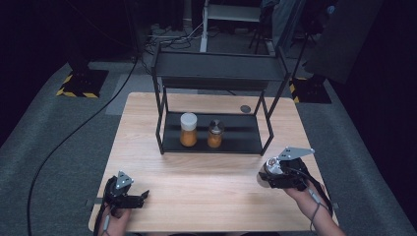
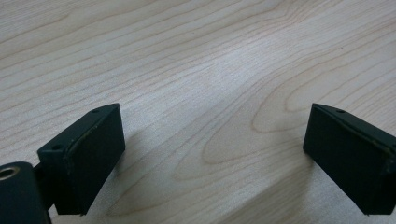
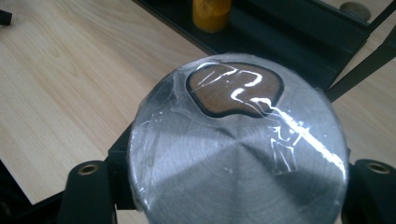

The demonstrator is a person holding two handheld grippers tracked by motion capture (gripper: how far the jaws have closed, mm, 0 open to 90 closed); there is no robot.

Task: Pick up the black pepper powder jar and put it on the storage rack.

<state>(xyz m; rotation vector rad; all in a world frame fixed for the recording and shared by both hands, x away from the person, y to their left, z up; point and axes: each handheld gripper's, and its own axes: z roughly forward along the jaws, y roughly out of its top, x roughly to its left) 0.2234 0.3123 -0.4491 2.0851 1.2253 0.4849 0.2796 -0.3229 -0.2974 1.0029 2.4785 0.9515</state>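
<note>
Jar [image 3: 238,144] clamped in right hand-held gripper [image 1: 280,173], prob headed for rack [image 1: 216,140] w/ other jars; left hand-held gripper [image 1: 129,196] gapes empty over desk [image 1: 206,191].

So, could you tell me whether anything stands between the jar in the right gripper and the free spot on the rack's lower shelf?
Nothing visible lies on the table between the jar in the right gripper and the lower shelf. The rack's front right leg stands at that corner, and two jars occupy the shelf's left half.

No text, label, brand or number can be read anywhere, neither on the two orange-filled glass jars [image 1: 188,130] nor elsewhere.
</note>
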